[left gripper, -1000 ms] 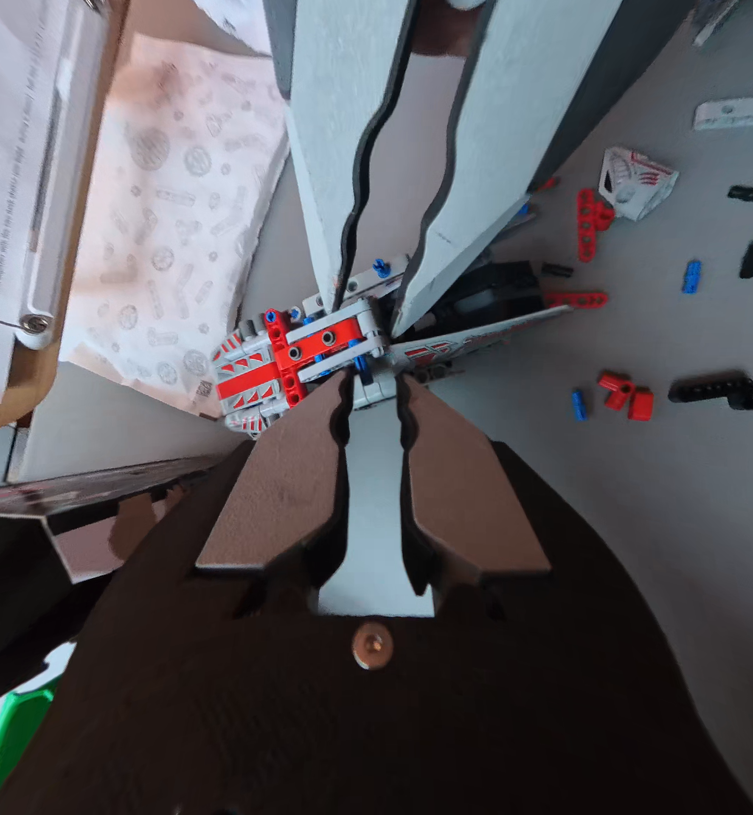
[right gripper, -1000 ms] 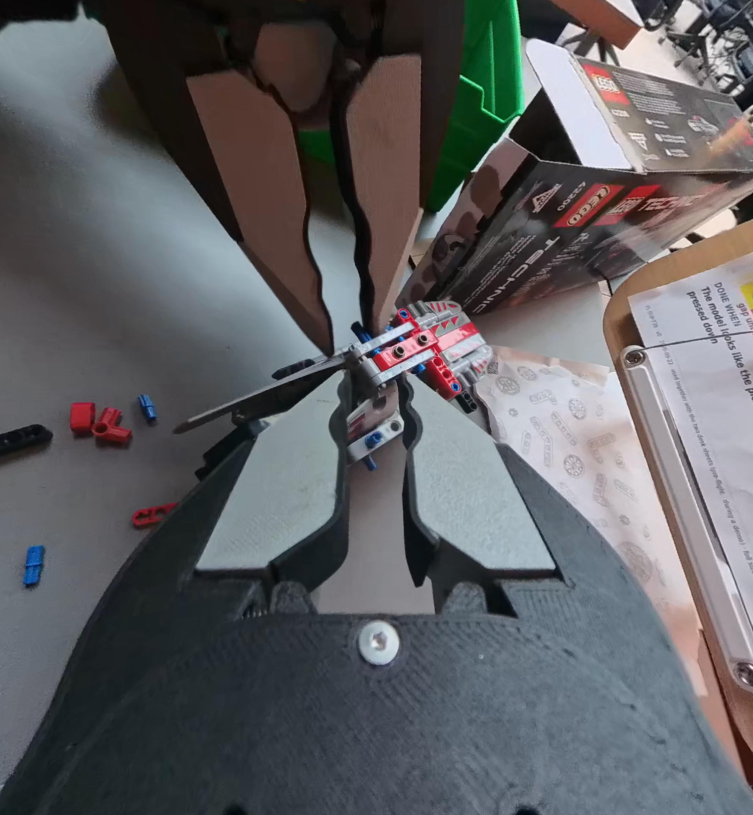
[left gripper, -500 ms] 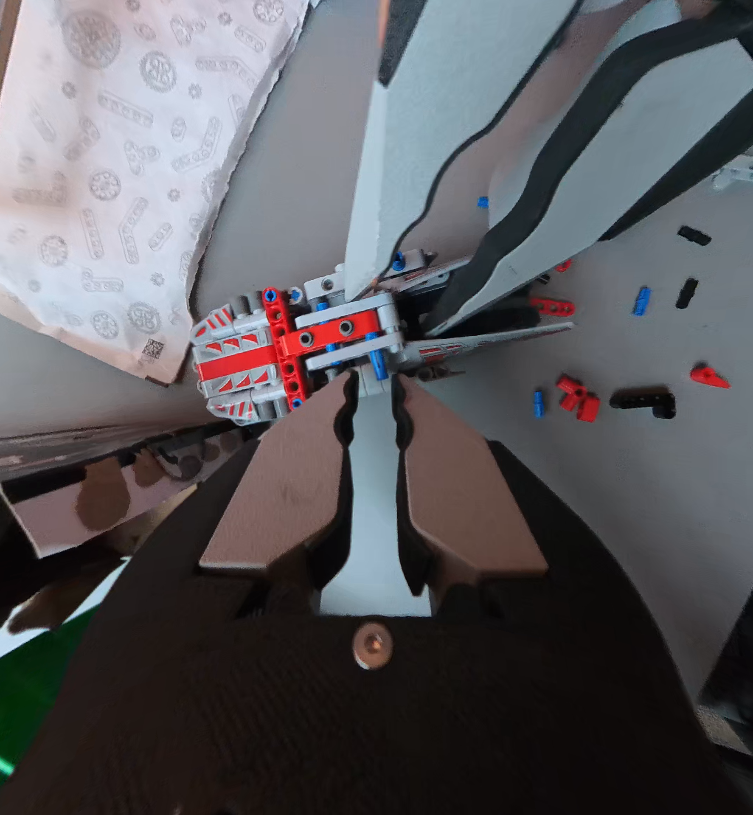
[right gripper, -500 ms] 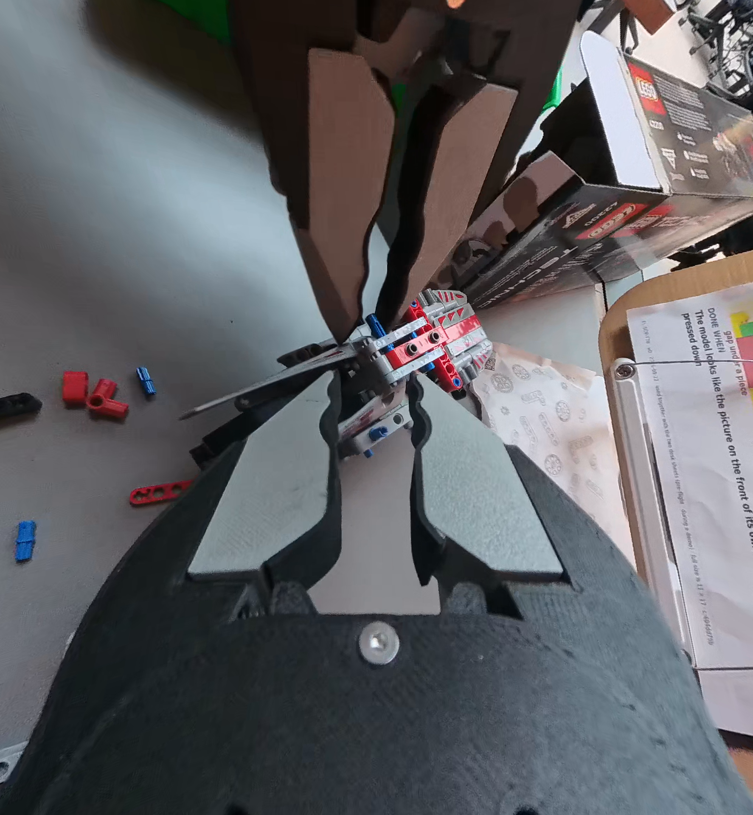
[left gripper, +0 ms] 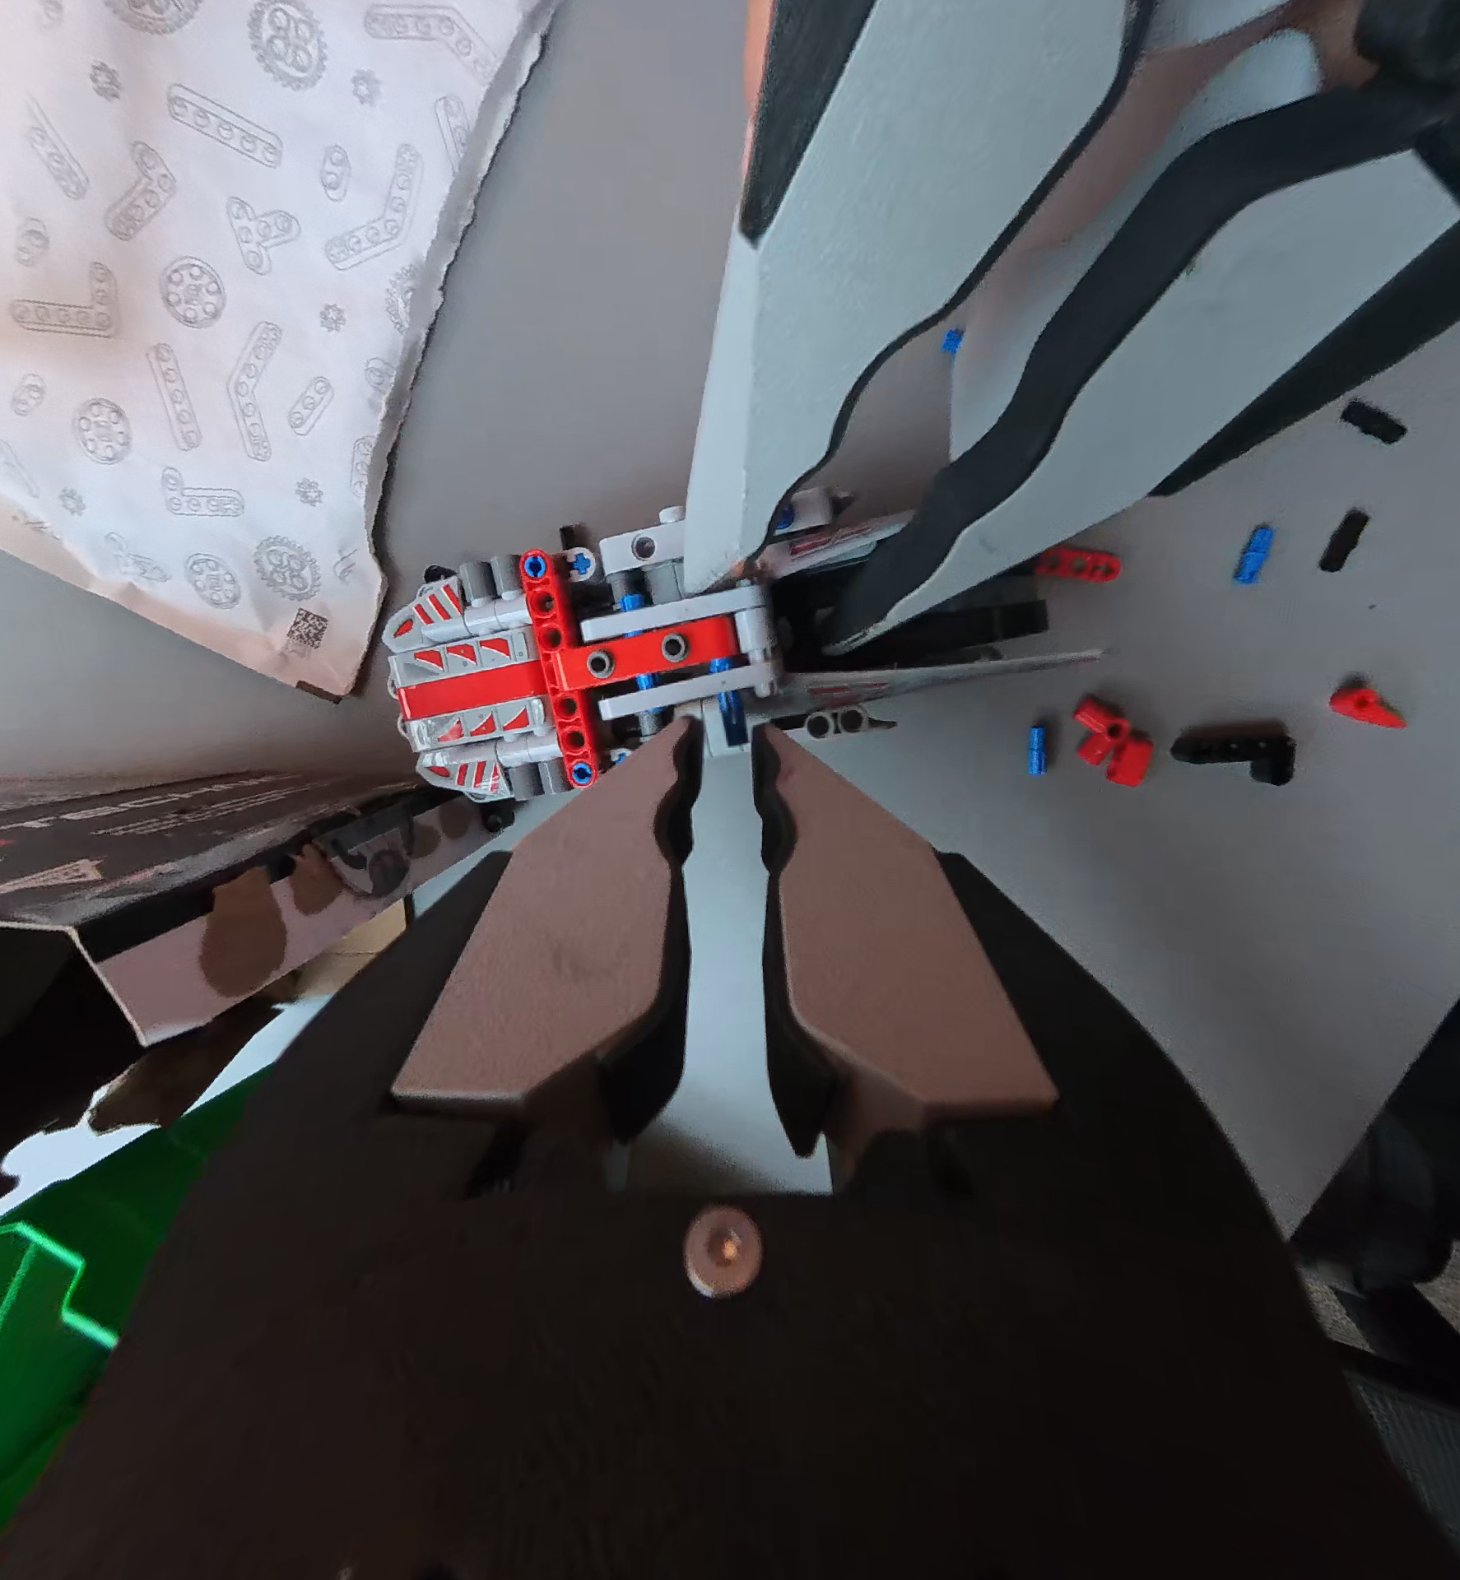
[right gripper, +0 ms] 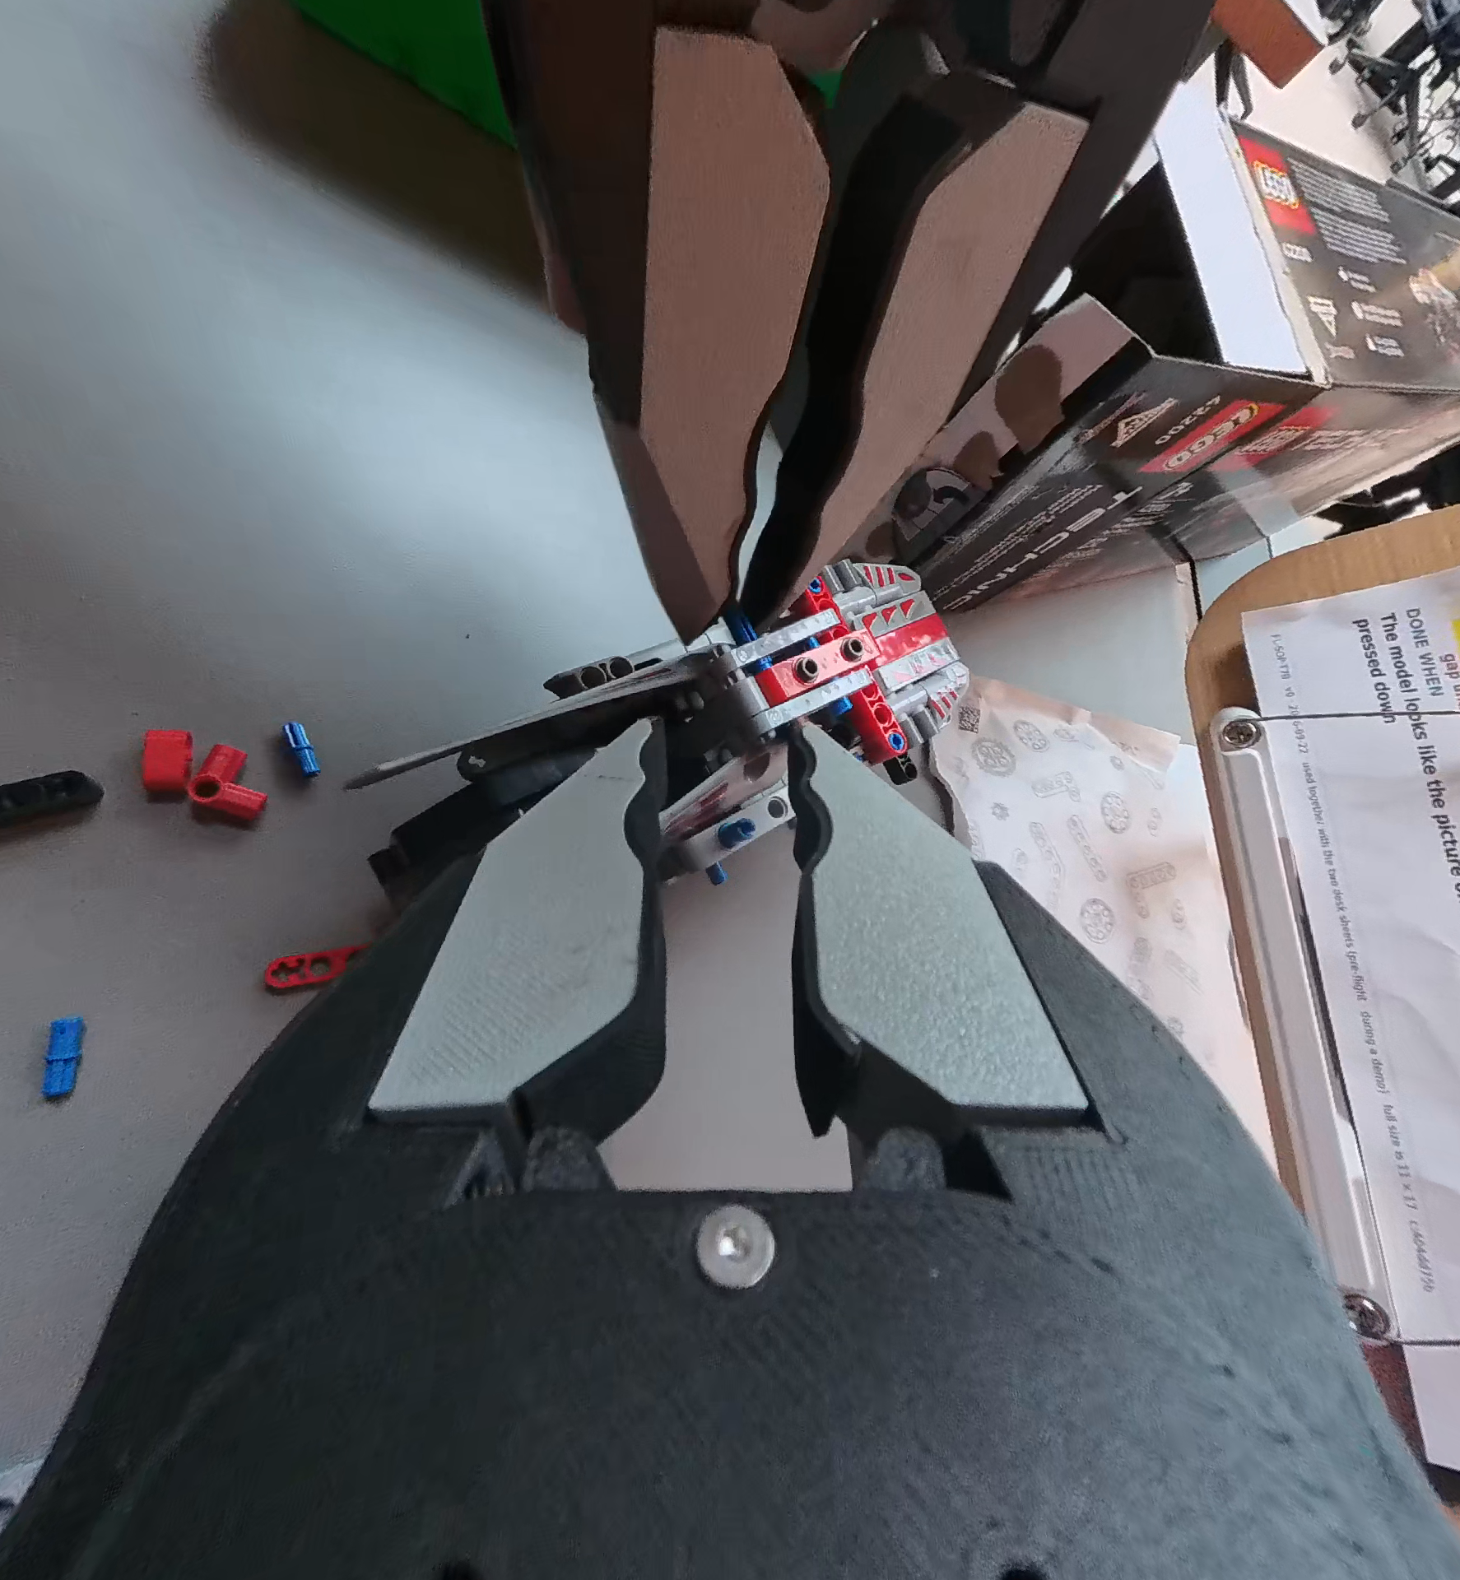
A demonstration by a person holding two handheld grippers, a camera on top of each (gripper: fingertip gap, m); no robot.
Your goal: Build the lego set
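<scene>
Two handheld grippers are meeting over a partly built red, grey and white lego model (left gripper: 590, 667), which is sitting at the centre of a grey table (left gripper: 1222, 983).

In the left wrist view, the brown-padded left gripper (left gripper: 722, 735) is coming in from 6 o'clock. Its fingertips are narrowed around the model's near edge, by a small blue pin; the jaws look clenched on the model, though the contact itself is partly hidden.

In the right wrist view, the grey-padded right gripper (right gripper: 722, 761) is also entering from 6 o'clock. Its fingertips are pinching the model's grey side beam.

Loose red, blue and black pieces (left gripper: 1111, 748) are lying at 3 o'clock in the left view. A printed paper bag (left gripper: 179, 282) is at 10 o'clock, and the set's dark box (right gripper: 1222, 410) is at 2 o'clock in the right view.

Likely risks: the two grips pulling against each other could pop beams apart or bend the thin grey wing panel (left gripper: 949, 675). A shallow fingertip hold could also slip, dropping the model onto the loose pieces.
</scene>
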